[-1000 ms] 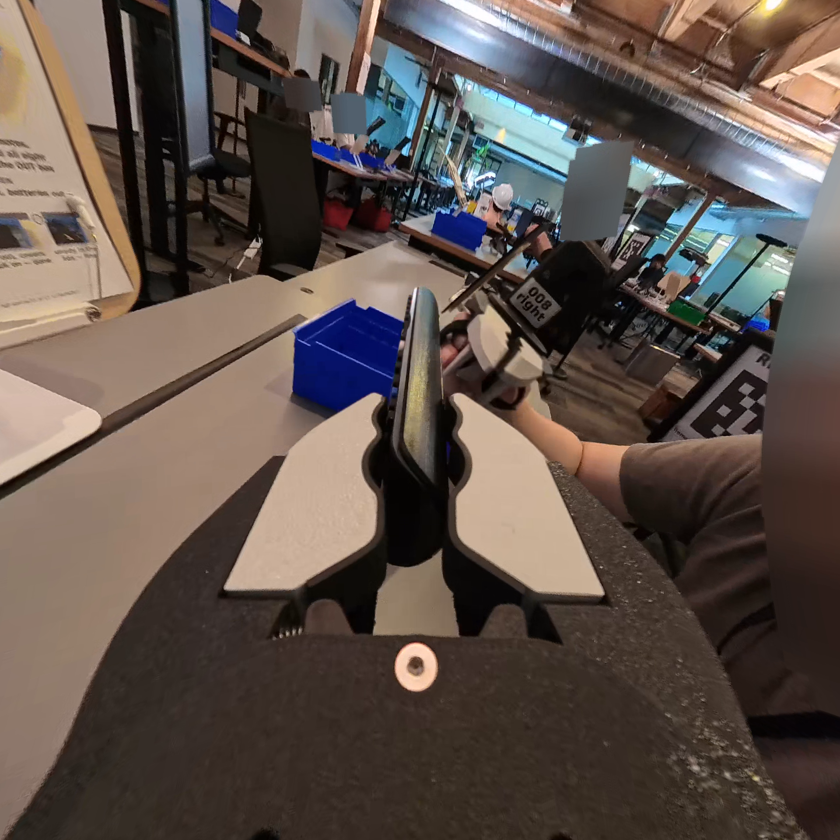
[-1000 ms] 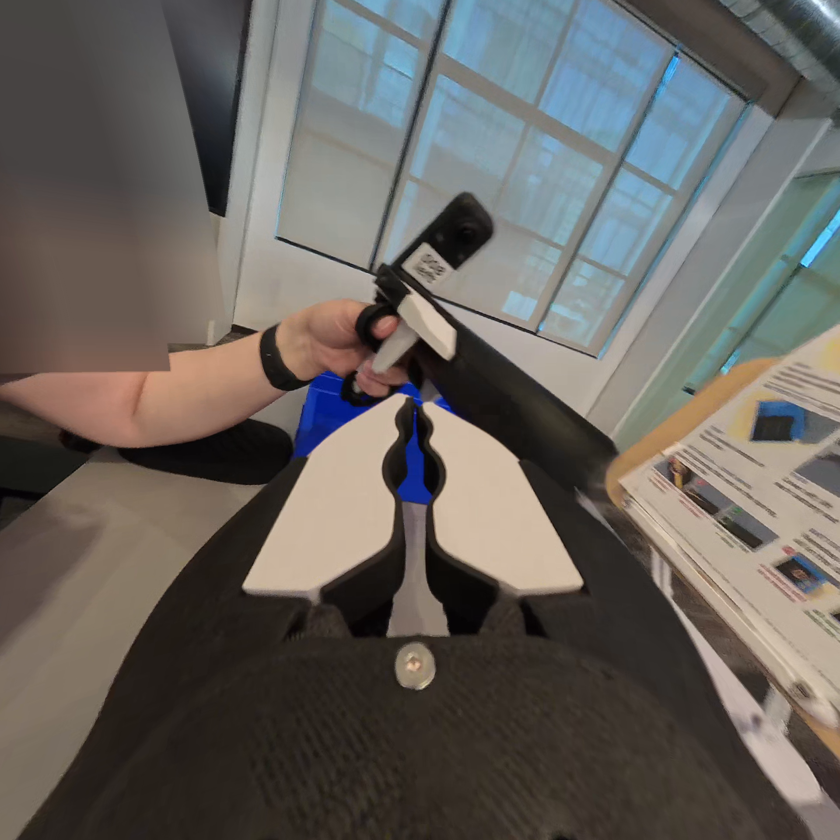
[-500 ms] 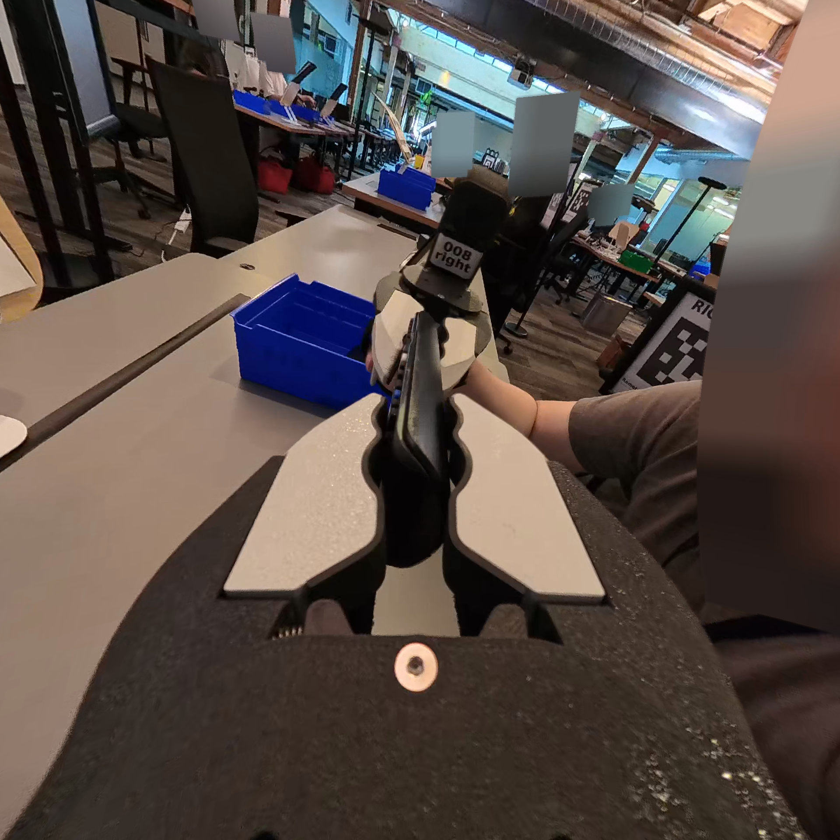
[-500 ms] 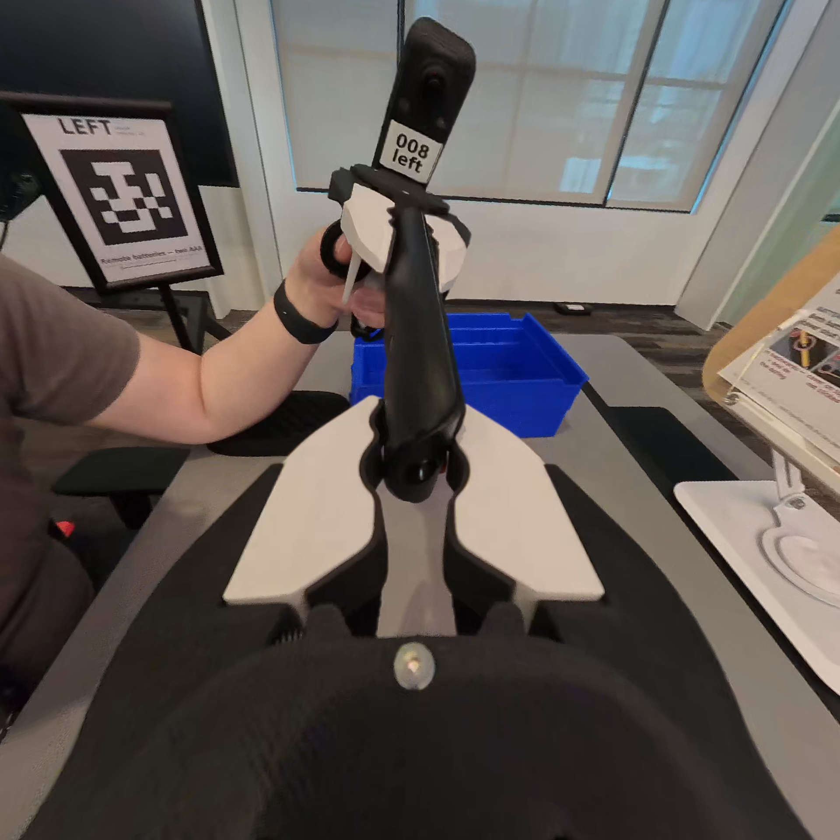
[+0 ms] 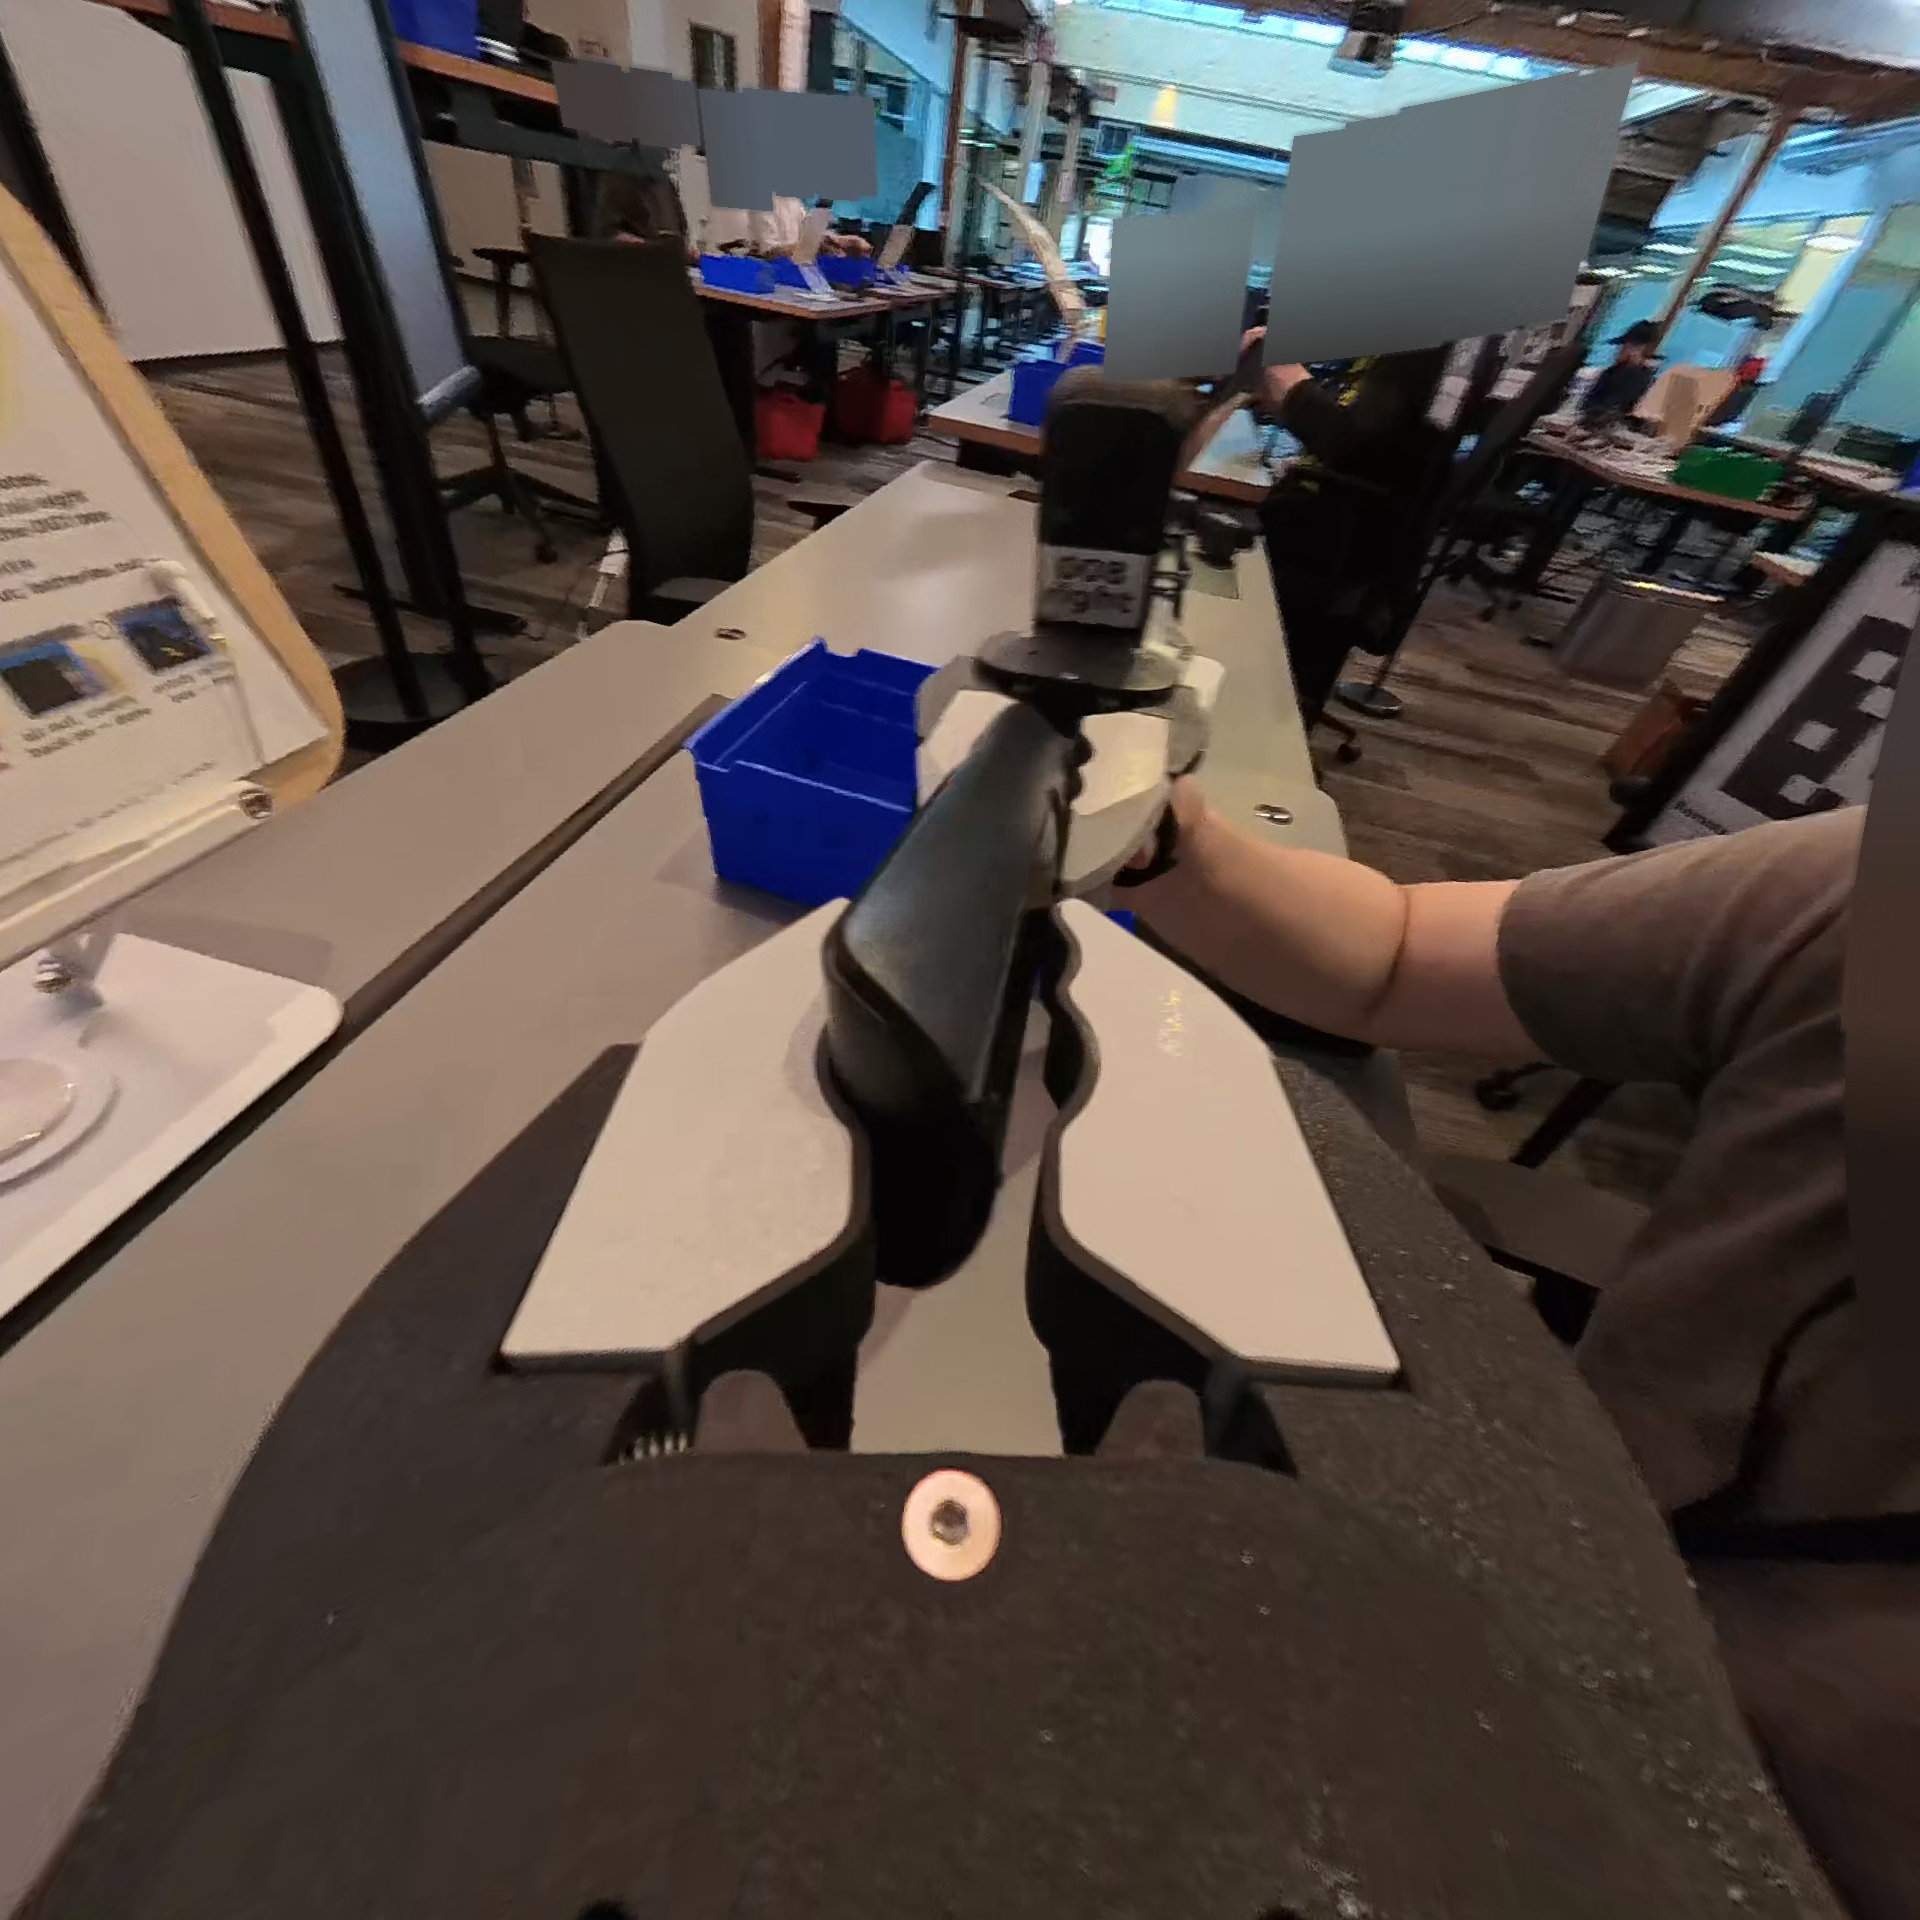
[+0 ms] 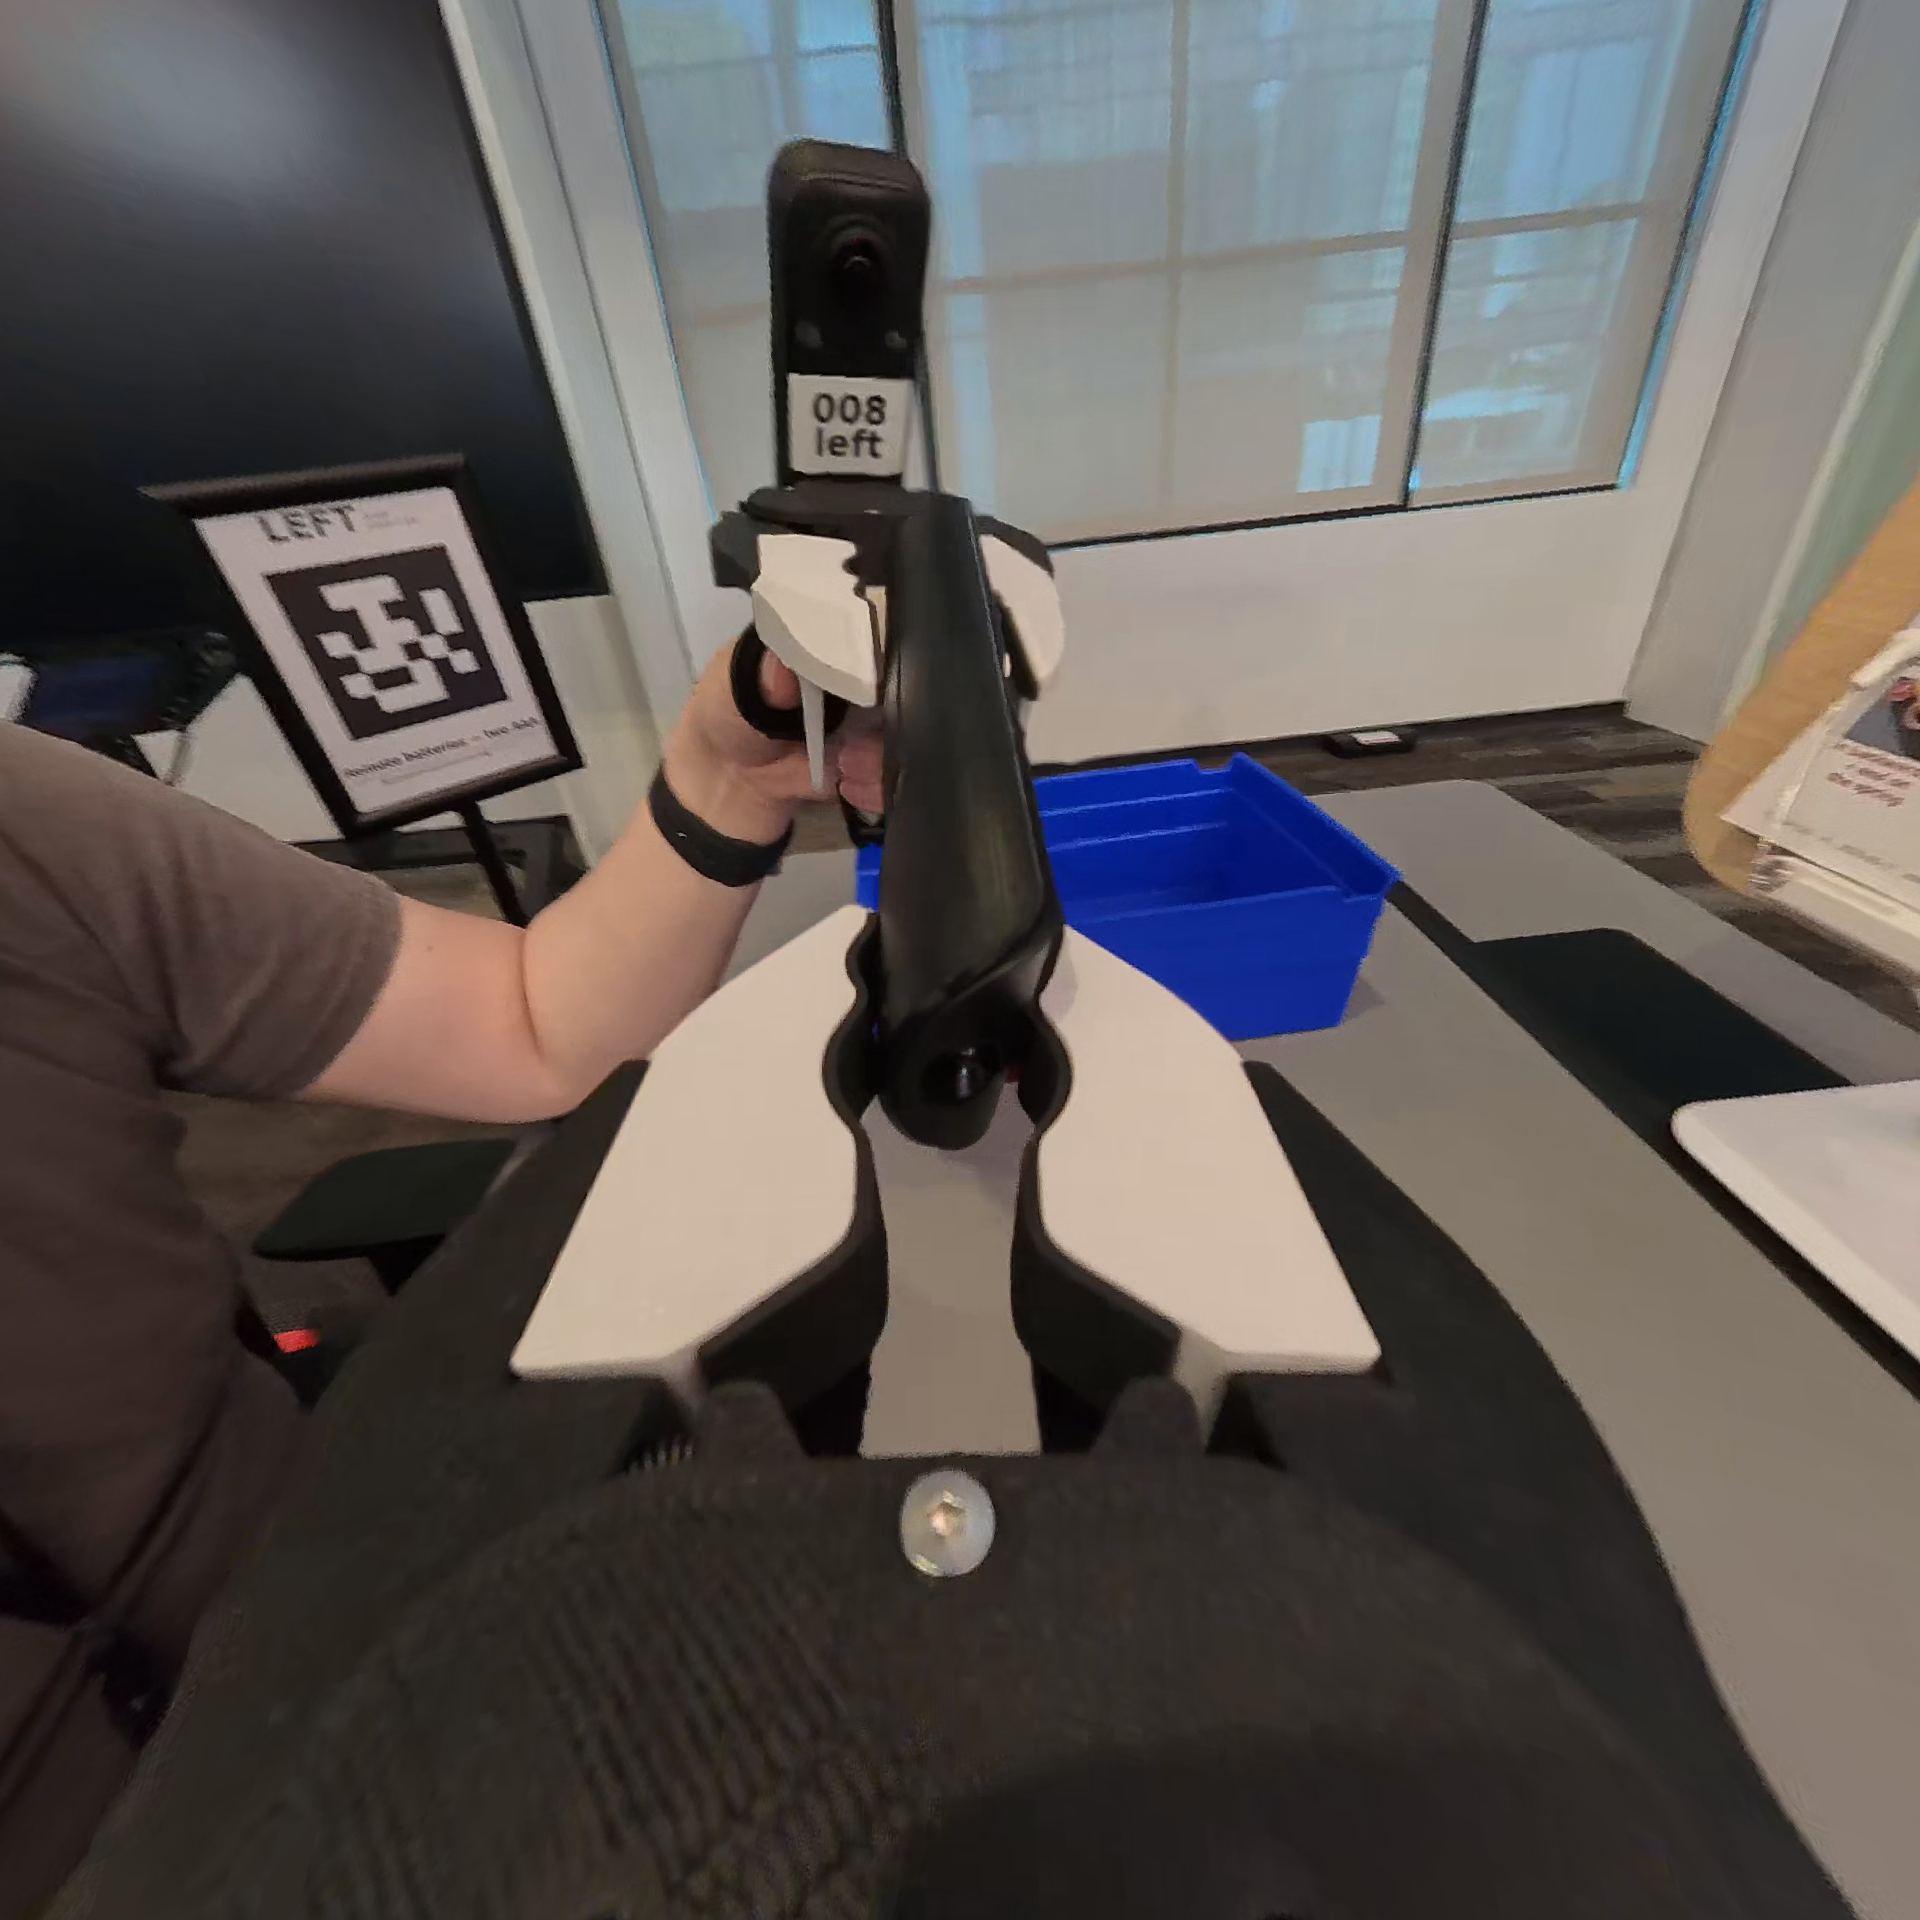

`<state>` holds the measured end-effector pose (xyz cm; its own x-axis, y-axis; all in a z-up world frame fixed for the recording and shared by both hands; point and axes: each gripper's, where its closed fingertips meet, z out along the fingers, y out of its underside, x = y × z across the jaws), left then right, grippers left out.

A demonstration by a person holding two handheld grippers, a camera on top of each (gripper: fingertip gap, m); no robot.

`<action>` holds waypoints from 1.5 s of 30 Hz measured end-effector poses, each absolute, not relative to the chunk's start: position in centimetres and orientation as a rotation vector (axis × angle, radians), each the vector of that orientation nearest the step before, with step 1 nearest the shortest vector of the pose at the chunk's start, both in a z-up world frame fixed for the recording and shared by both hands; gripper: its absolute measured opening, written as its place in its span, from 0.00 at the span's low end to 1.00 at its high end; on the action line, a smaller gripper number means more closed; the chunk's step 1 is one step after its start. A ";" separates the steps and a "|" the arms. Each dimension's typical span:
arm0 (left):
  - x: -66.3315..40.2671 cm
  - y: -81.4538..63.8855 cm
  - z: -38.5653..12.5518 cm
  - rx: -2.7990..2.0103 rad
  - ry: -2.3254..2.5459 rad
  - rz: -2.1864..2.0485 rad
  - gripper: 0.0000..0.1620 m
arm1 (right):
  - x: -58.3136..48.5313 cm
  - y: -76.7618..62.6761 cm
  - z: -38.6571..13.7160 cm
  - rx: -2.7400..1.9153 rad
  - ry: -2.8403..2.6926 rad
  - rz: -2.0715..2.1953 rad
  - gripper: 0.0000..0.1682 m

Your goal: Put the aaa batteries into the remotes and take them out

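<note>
A black remote [image 5: 935, 997] is spanned between the two claws, held in the air above the grey desk [image 5: 364, 935]. One end of it lies between the fingers of the left claw [image 5: 951, 977], which are parted somewhat wider than the remote: its body is pressed against the left finger [image 5: 727, 1174], while a gap is seen at the right finger [image 5: 1174, 1174]. Whether a firm grip is kept there cannot be told. The far end of the remote is taken by the right claw [image 6: 951, 997], whose fingers are drawn in around the rounded tip, with small gaps visible on either side; firm contact cannot be confirmed. In the right wrist view the remote is seen rising away from the right claw toward the left claw beyond it, tilted slightly leftward. A blue bin [image 6: 1195, 894] is set on the desk just beyond and to the right of the right claw; in the left wrist view it [image 5: 810, 779] is seen ahead and slightly left of the left claw. A white base plate [image 6: 1808, 1195] lies well to the right of the right claw. No batteries can be made out.
</note>
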<state>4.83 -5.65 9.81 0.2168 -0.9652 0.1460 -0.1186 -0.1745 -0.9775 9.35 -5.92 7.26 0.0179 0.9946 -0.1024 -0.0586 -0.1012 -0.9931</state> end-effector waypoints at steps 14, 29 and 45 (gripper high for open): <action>4.7 -5.8 10.1 -1.554 1.061 -1.111 0.21 | 9.4 -6.5 8.2 -1.187 -1.082 1.229 0.13; 4.1 -7.1 10.9 -1.528 1.160 -0.996 0.22 | 8.9 -8.0 8.8 -1.106 -1.097 1.170 0.13; 3.7 -5.3 12.1 -1.414 1.045 -0.868 0.34 | 8.8 -7.5 9.5 -1.108 -1.008 1.045 0.14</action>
